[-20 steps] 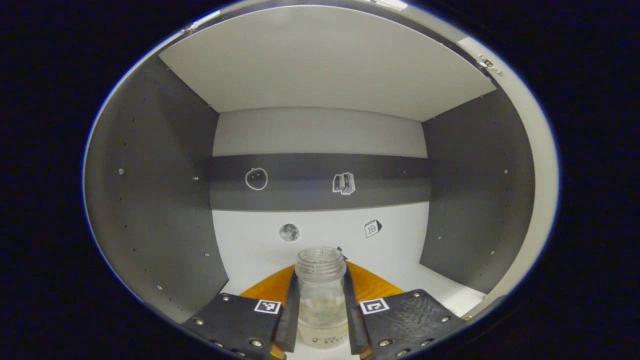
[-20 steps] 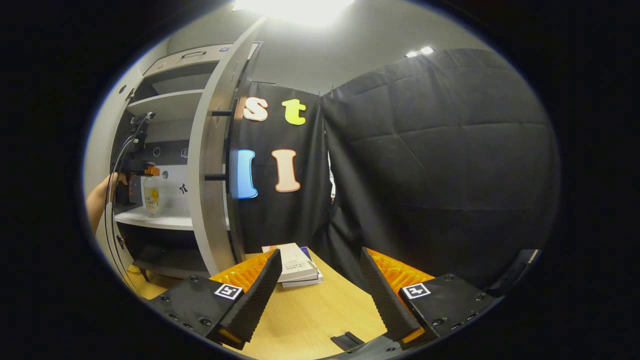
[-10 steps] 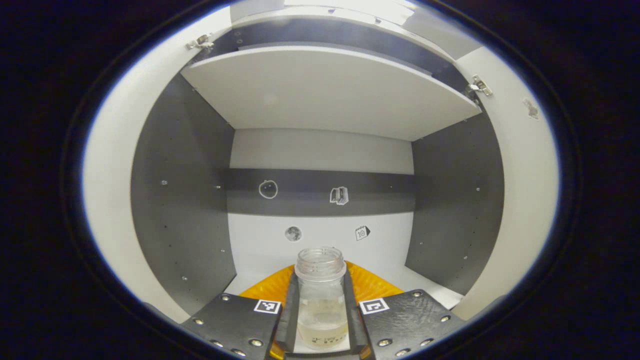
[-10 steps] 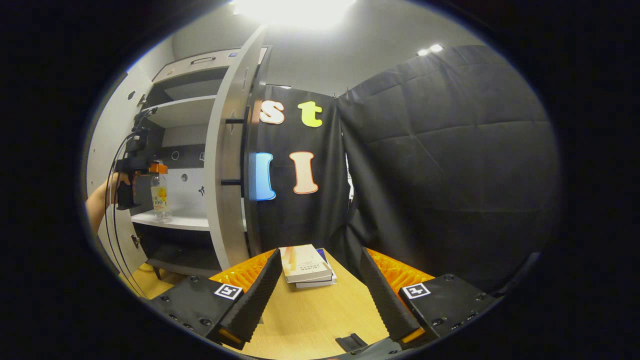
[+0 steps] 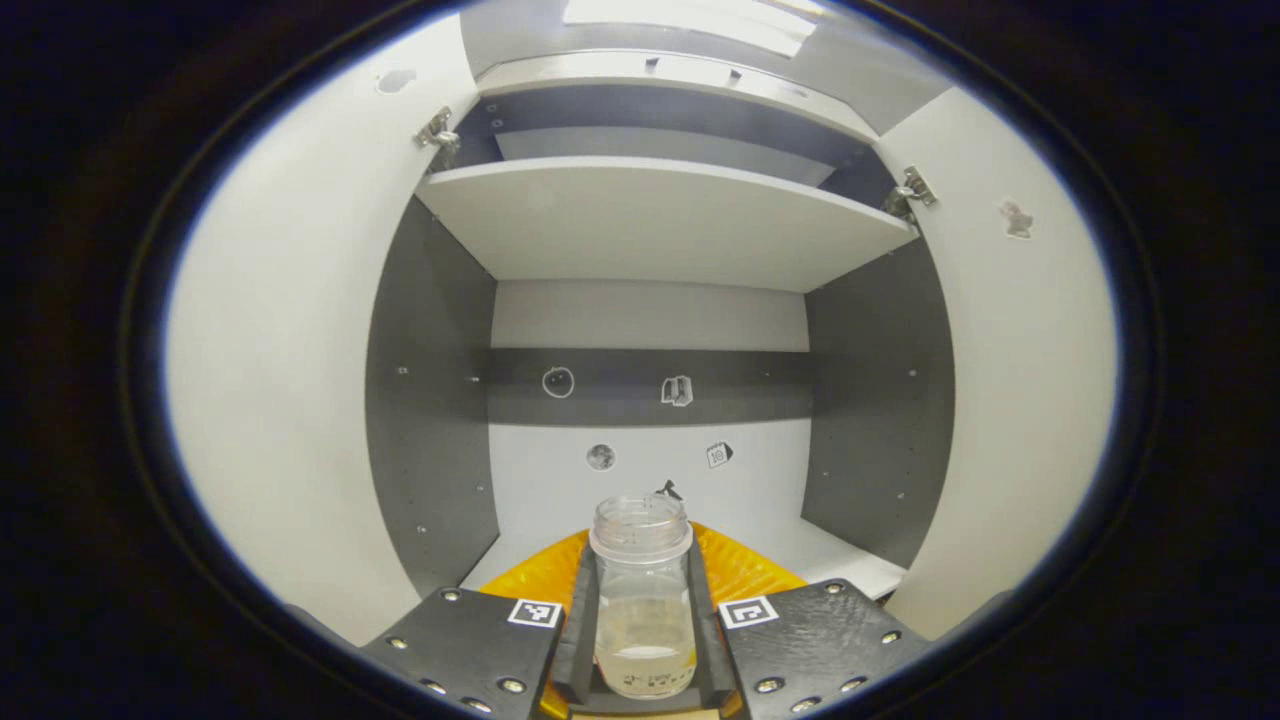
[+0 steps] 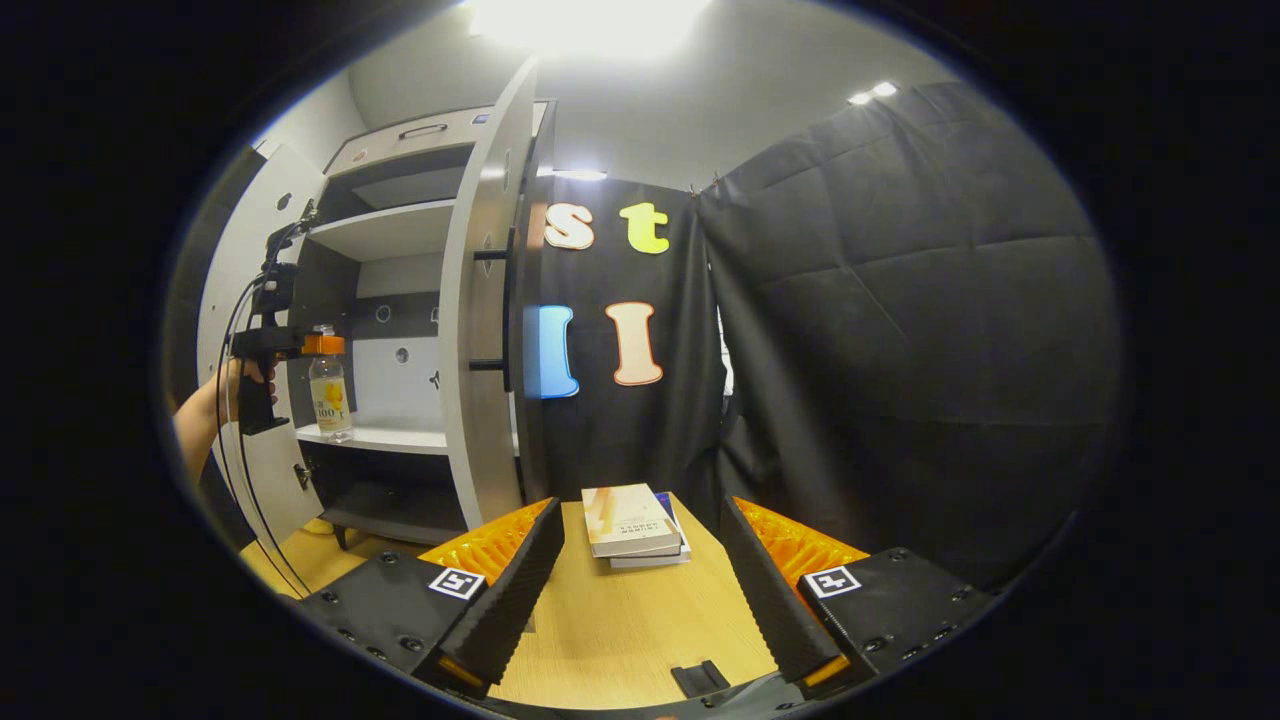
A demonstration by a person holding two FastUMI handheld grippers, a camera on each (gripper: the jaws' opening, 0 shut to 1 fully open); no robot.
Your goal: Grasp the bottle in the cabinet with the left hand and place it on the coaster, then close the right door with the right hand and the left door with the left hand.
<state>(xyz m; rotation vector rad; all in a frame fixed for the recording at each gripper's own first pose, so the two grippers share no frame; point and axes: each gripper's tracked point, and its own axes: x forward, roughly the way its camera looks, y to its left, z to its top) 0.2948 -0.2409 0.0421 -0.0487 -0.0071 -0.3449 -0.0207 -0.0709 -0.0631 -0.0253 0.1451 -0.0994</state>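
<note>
One clear bottle [image 5: 643,600] stands upright between the two fingers of the left claw [image 5: 643,640], both pressing its sides, in front of the open cabinet [image 5: 650,330]. In the right gripper view, that bottle [image 6: 329,395] hangs at the front edge of the cabinet's white shelf [image 6: 385,436]. Two doors stand open, the left door [image 5: 290,330] and the right door [image 5: 1010,350]. The right claw [image 6: 640,590] is spread wide, holding nothing, above the wooden counter [image 6: 620,640], where two stacked books [image 6: 632,525] lie.

We see a clear bottle [image 5: 643,600], white doors [image 5: 290,380], grey cabinet [image 5: 430,400] walls, and a tan table [image 6: 620,630].
</note>
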